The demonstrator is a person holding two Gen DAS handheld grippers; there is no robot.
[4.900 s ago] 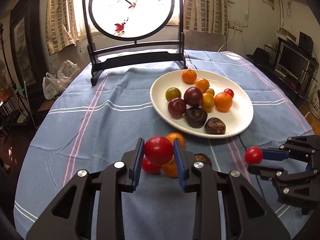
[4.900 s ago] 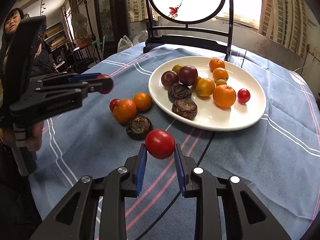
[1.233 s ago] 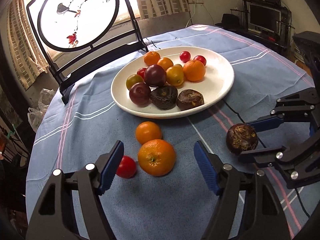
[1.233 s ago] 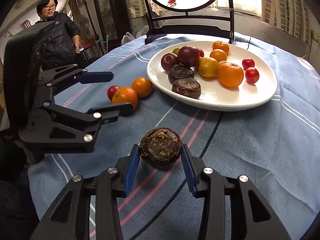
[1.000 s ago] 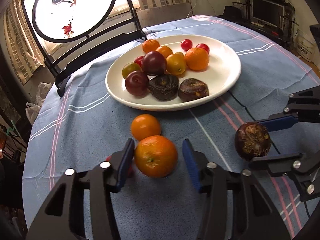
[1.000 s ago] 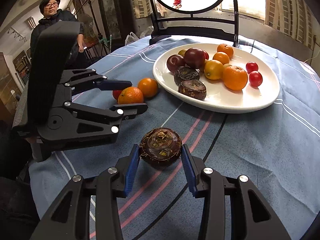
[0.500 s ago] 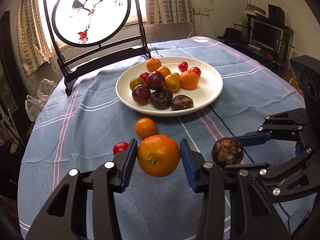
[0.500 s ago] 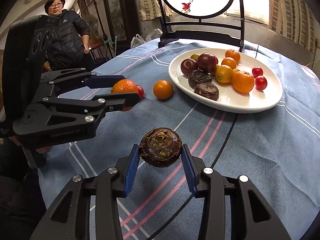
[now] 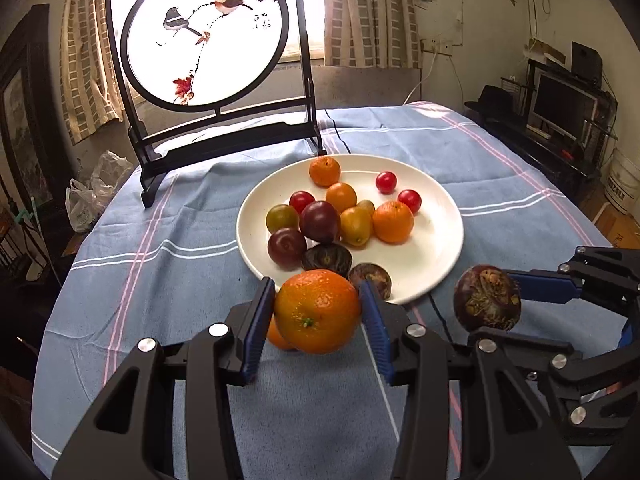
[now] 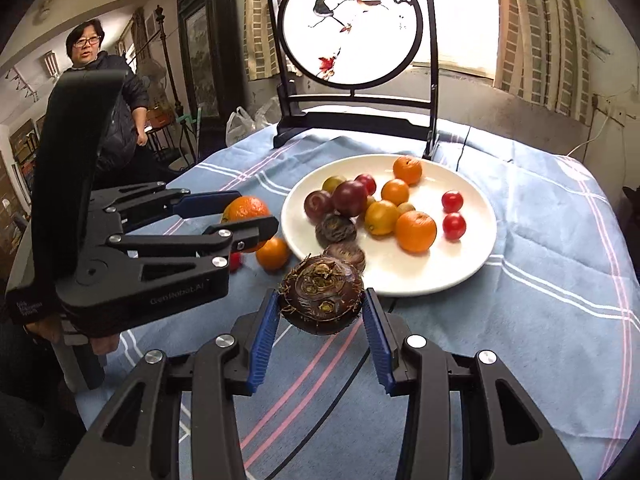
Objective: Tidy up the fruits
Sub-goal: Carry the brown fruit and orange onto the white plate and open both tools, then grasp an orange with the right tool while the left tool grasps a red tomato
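My left gripper is shut on a large orange and holds it above the blue cloth, just short of the white plate. It also shows in the right wrist view with the orange. My right gripper is shut on a dark brown water chestnut, raised near the plate's front rim; it shows at the right of the left wrist view. The plate holds several oranges, plums, cherry tomatoes and chestnuts. A small orange and a cherry tomato lie on the cloth.
A black-framed round painted screen stands on the table behind the plate. A person in a dark jacket stands at the table's left. A thin black cable runs across the cloth in front of the plate.
My left gripper closed on the large orange, lifted it off the cloth and carried it toward the plate. My right gripper, still holding the chestnut, has moved closer to the plate.
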